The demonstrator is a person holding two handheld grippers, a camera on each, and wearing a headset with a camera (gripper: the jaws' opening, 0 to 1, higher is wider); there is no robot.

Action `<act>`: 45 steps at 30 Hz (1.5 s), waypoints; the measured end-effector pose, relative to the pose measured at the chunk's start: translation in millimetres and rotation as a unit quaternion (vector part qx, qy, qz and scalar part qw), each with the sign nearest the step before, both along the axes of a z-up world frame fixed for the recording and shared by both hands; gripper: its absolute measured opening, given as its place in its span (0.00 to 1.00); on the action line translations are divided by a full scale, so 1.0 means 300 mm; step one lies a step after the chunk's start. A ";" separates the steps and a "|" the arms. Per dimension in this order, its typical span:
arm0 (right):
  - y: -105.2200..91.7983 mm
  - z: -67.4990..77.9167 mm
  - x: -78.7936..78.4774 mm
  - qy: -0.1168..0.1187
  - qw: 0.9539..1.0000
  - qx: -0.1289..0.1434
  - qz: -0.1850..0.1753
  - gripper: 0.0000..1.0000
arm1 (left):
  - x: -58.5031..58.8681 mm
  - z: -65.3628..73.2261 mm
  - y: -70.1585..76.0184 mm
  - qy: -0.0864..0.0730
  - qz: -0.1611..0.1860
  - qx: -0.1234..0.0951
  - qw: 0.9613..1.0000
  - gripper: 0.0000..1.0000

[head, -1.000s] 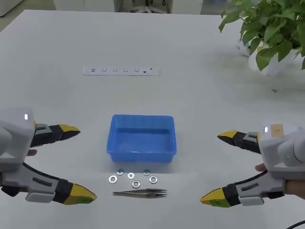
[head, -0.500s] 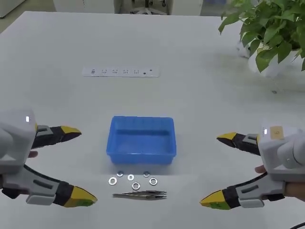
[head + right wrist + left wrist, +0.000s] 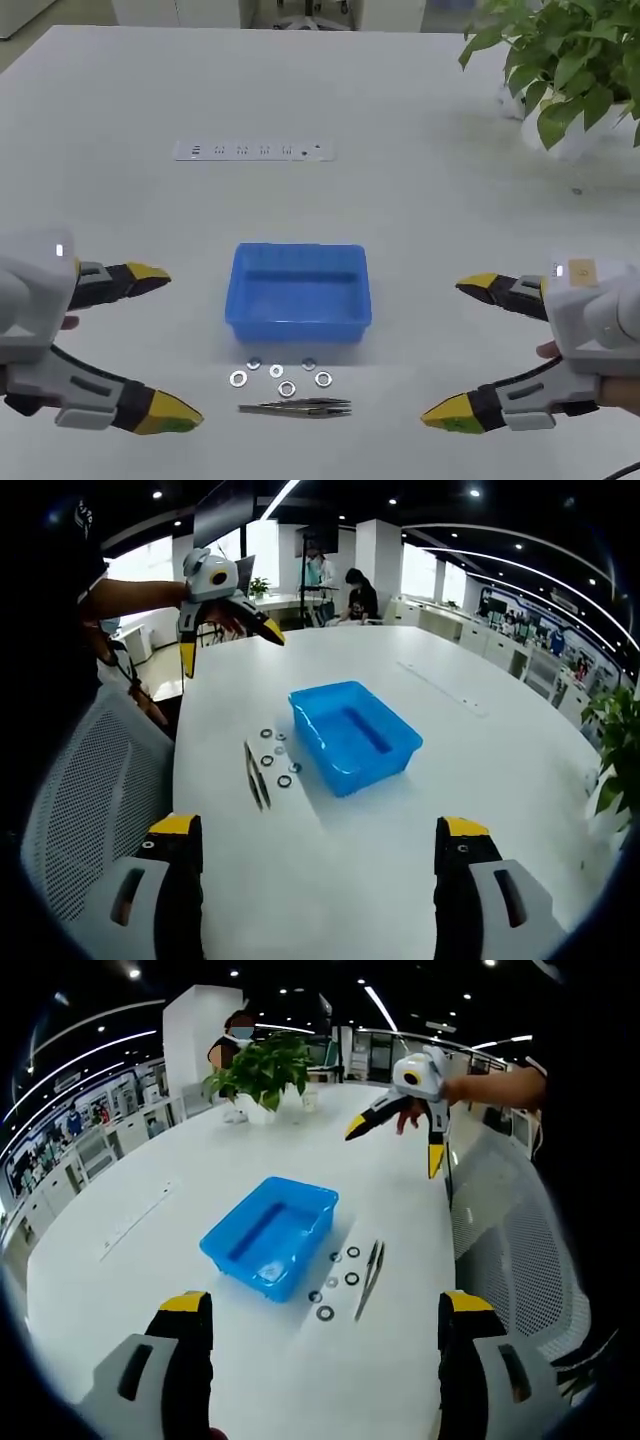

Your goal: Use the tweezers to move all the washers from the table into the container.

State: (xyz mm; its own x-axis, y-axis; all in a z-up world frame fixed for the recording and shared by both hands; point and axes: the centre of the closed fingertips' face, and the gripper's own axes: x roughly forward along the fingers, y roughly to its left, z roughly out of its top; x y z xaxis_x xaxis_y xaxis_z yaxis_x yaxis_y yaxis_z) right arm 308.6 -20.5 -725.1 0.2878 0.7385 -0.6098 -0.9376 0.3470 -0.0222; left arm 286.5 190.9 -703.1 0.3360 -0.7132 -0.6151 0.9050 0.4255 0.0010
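A blue container (image 3: 298, 292) (image 3: 270, 1233) (image 3: 352, 734) stands on the white table, empty. Just in front of it lie several small washers (image 3: 280, 376) (image 3: 337, 1278) (image 3: 277, 757), and metal tweezers (image 3: 296, 406) (image 3: 368, 1276) (image 3: 255, 774) lie closer to me than the washers. My left gripper (image 3: 170, 342) (image 3: 325, 1315) (image 3: 220, 610) hovers open at the left of the container, nothing between its jaws. My right gripper (image 3: 462, 347) (image 3: 318, 840) (image 3: 402, 1130) hovers open at the right, also holding nothing.
A white power strip (image 3: 252, 150) (image 3: 135, 1221) (image 3: 440, 689) lies farther back on the table. A potted green plant (image 3: 565, 65) (image 3: 262, 1075) stands at the back right corner. A mesh chair (image 3: 85, 805) sits by the table's near edge.
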 end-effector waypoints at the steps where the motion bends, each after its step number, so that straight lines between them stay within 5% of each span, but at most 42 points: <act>1: 0.001 0.001 0.000 0.000 1.000 0.001 0.001 0.97 | 0.000 0.001 0.000 0.000 0.000 0.000 1.000 0.99; 13: 0.024 -0.005 -0.005 -0.007 1.000 -0.010 0.023 0.91 | -0.002 -0.023 0.001 -0.007 -0.007 0.015 1.000 0.98; 25: 0.099 -0.018 -0.027 -0.018 0.996 -0.027 0.081 0.73 | -0.036 -0.072 -0.022 -0.012 -0.044 0.037 0.998 0.81; 45: 0.223 -0.104 -0.108 -0.030 0.981 -0.062 0.182 0.44 | -0.086 -0.173 -0.122 -0.004 -0.114 0.081 0.990 0.48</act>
